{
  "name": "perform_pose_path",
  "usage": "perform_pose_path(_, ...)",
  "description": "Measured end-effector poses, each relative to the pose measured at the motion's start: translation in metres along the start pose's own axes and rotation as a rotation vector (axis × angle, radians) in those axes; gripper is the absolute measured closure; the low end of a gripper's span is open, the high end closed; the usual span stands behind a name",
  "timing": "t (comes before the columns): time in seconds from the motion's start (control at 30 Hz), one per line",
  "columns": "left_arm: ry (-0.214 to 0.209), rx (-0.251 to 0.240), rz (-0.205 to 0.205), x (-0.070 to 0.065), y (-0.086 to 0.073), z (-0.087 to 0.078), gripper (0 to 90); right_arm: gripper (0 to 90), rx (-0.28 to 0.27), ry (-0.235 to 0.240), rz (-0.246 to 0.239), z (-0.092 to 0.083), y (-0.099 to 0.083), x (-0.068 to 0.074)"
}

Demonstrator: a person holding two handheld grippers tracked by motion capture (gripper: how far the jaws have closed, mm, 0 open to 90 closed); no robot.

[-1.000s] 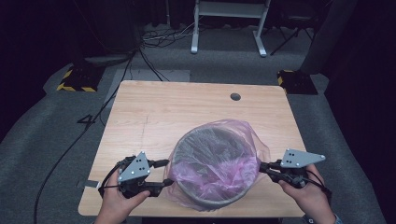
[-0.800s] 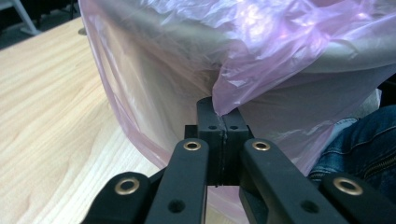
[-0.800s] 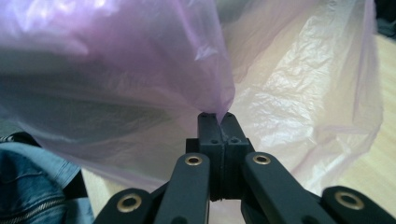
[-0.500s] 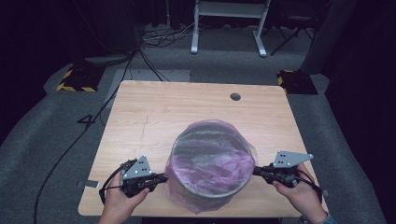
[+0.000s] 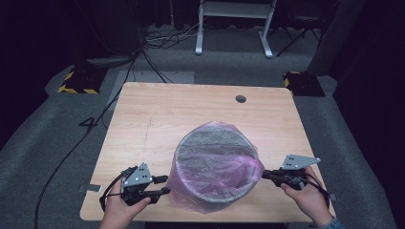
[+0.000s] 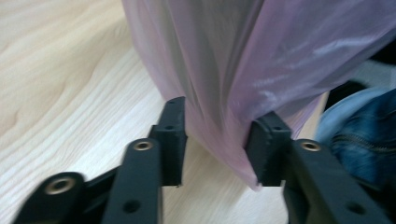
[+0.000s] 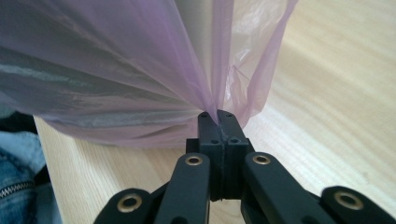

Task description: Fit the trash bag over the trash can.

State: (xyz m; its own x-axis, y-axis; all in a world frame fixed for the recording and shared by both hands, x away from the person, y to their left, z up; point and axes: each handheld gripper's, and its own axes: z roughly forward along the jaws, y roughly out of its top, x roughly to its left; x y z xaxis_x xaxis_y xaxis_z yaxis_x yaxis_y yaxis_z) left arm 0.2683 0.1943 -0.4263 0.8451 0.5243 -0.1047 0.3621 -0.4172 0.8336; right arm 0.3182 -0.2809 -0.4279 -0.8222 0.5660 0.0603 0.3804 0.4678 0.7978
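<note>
A round grey bin (image 5: 213, 143) stands on the near half of the wooden table (image 5: 157, 114), with a thin pink plastic bag (image 5: 217, 171) lining it and folded down over its rim and wall. At the bin's left, my left gripper (image 5: 165, 185) is open; its jaws have just been opening, and a loose fold of the bag (image 6: 233, 93) hangs between them. The left gripper (image 6: 219, 135) brushes that film without pinching it. On the right, my right gripper (image 5: 264, 174) is shut on a gathered tail of the bag (image 7: 140, 84), pulled taut from the right gripper (image 7: 218, 119).
The bin sits close to the table's near edge (image 5: 191, 220), and both hands rest low beside it. A small round hole (image 5: 240, 98) is at the far right of the tabletop. Cables (image 5: 95, 129) and a white stand's legs (image 5: 234, 28) are on the floor beyond.
Both hands have come down and nearer the front edge, drawing the bag lower over the bin's wall. The left jaws have parted from the bag's film.
</note>
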Motion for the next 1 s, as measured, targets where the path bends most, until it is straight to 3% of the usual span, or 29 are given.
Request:
perform_pose_path(0.07, 0.004, -0.033, 0.035, -0.003, 0.007, -0.005, 42.8, 89.7, -0.045, -0.032, 0.007, -0.008, 0.005, -0.003)
perform_pose_path(0.17, -0.023, -0.063, 0.075, -0.009, 0.018, -0.007, 38.8, 88.8, -0.096, -0.067, 0.026, -0.015, 0.015, -0.012)
perform_pose_path(0.3, -0.066, -0.045, 0.125, -0.018, 0.022, -0.003, 34.4, 87.6, -0.113, -0.098, 0.023, -0.013, 0.032, -0.025)
perform_pose_path(0.37, -0.068, -0.019, 0.151, -0.021, 0.020, -0.003, 33.2, 86.9, -0.112, -0.116, 0.020, -0.009, 0.041, -0.031)
perform_pose_path(0.47, -0.072, -0.032, 0.139, -0.019, 0.017, -0.009, 32.4, 79.6, -0.104, -0.146, 0.007, -0.001, 0.051, -0.035)
perform_pose_path(0.57, -0.037, -0.049, 0.129, -0.015, 0.015, -0.017, 32.6, 65.5, -0.116, -0.190, 0.001, 0.003, 0.055, -0.034)
perform_pose_path(0.63, -0.028, -0.057, 0.123, -0.012, 0.013, -0.022, 32.5, 58.9, -0.121, -0.189, 0.005, 0.001, 0.051, -0.032)
perform_pose_path(0.9, 0.000, -0.096, 0.105, -0.008, 0.013, -0.040, 31.7, 43.5, -0.124, -0.223, 0.037, -0.041, 0.022, -0.020)
perform_pose_path(1.0, 0.018, -0.111, 0.109, -0.009, 0.018, -0.042, 31.7, 42.7, -0.121, -0.200, 0.031, -0.052, 0.015, -0.008)
